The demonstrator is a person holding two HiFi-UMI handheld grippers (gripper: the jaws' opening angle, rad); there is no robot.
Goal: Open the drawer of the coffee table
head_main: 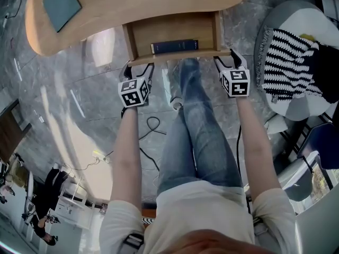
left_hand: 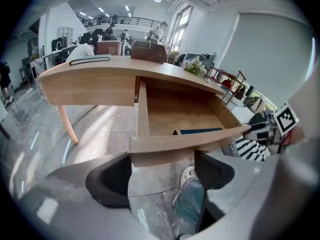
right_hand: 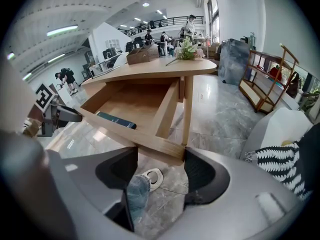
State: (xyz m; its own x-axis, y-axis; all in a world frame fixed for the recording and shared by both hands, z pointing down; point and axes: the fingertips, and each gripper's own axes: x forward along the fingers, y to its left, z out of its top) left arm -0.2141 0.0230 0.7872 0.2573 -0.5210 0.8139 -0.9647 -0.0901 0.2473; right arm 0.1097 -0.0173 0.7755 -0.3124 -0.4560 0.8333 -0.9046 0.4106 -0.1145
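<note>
The light wooden coffee table (head_main: pixel 132 4) has its drawer (head_main: pixel 175 28) pulled out toward me, and a dark blue book (head_main: pixel 175 46) lies inside against the front panel. My left gripper (head_main: pixel 139 69) is at the left end of the drawer front, with its jaws wide apart just under the front's lower edge (left_hand: pixel 190 141). My right gripper (head_main: pixel 229 61) is at the right end, also open below the front panel (right_hand: pixel 130 131). Neither gripper clamps anything. The book (left_hand: pixel 200 131) (right_hand: pixel 116 120) shows in both gripper views.
A teal book (head_main: pixel 62 4) lies on the tabletop. The person's jeans-clad legs (head_main: pixel 196 131) and a white shoe (head_main: pixel 176 103) are under the drawer. A cable (head_main: pixel 151 126) runs across the marble floor. A chair with a striped cushion (head_main: pixel 288 62) stands at the right, and a table leg (right_hand: pixel 188 114) is beside the drawer.
</note>
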